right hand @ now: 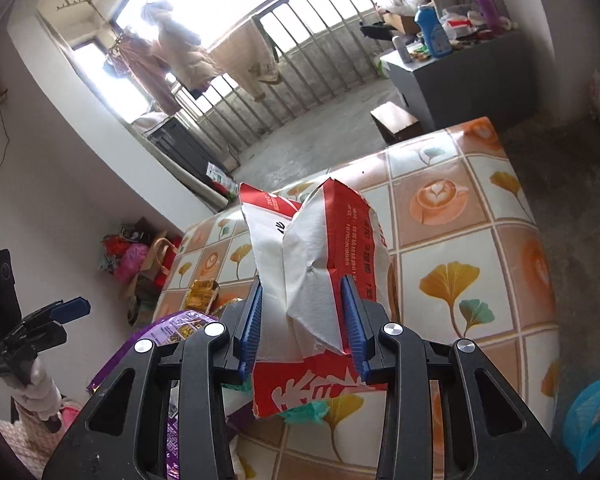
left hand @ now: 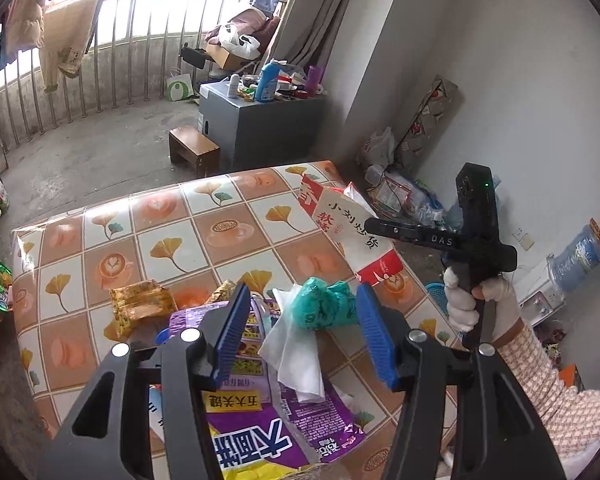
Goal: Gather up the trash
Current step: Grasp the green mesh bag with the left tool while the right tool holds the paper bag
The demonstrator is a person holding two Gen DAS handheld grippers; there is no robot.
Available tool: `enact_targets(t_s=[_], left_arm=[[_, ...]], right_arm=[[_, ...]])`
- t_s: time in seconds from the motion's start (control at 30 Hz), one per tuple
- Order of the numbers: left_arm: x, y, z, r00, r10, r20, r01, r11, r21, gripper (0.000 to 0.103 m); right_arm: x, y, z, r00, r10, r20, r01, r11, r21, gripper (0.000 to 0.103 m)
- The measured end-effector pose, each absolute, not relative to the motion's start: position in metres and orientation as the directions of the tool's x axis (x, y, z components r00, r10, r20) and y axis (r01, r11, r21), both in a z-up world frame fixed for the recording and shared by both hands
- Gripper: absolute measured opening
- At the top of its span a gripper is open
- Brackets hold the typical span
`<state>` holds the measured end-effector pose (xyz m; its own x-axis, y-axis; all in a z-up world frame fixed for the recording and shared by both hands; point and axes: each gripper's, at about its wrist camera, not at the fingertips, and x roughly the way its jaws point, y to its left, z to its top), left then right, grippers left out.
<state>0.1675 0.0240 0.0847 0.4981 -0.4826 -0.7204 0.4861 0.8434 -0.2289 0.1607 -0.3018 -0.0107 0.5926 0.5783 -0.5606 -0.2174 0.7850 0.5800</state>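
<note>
Right gripper (right hand: 306,320) clamped on red-white bag (right hand: 320,256), frame centre; thin paper could tear. Left gripper (left hand: 300,332) apart.

A grey cabinet (left hand: 260,120) stands beside a wooden stool (left hand: 194,150).

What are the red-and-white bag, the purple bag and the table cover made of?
Red-and-white bag: looks like matte paper; it holds stiff creases and a ragged torn edge. Purple bag: probably glossy plastic film; it glints and crinkles. Table cover: likely vinyl or oilcloth; its printed tiles shine under the window light.
</note>
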Motion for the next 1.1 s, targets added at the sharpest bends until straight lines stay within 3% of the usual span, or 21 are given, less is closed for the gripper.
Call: enact_targets(t_s=[0.17, 0.27, 0.57, 0.7, 0.87, 1.1], left_arm=[[0.177, -0.023, 0.058, 0.474, -0.436, -0.765, 0.484, 0.855, -0.188, 0.054], [0.188, -0.044, 0.035, 0.456, -0.374, -0.807, 0.471, 0.871, -0.138, 0.048], [0.213, -0.062, -0.008, 0.447, -0.261, -0.856, 0.426, 0.903, -0.053, 0.015], [0.204, -0.064, 0.005, 0.497, -0.270, -0.825, 0.432, 0.901, -0.034, 0.008], [0.184, -0.080, 0.048, 0.563, -0.327, -0.759, 0.478, 0.878, -0.024, 0.006], [0.158, -0.163, 0.091, 0.545, -0.460, -0.701, 0.650, 0.760, 0.007, 0.006]], right_arm=[[0.126, -0.321, -0.018, 0.645, 0.551, -0.530, -0.144, 0.768, 0.624, 0.035], [0.113, -0.324, -0.027, 0.650, 0.556, -0.518, -0.119, 0.747, 0.654, 0.035], [0.101, -0.337, -0.035, 0.661, 0.574, -0.483, -0.115, 0.714, 0.691, 0.035], [0.099, -0.344, -0.031, 0.671, 0.566, -0.478, -0.112, 0.715, 0.690, 0.035], [0.077, -0.369, -0.018, 0.730, 0.519, -0.444, -0.094, 0.720, 0.687, 0.035], [0.008, -0.447, 0.014, 0.885, 0.235, -0.401, 0.073, 0.782, 0.619, 0.035]])
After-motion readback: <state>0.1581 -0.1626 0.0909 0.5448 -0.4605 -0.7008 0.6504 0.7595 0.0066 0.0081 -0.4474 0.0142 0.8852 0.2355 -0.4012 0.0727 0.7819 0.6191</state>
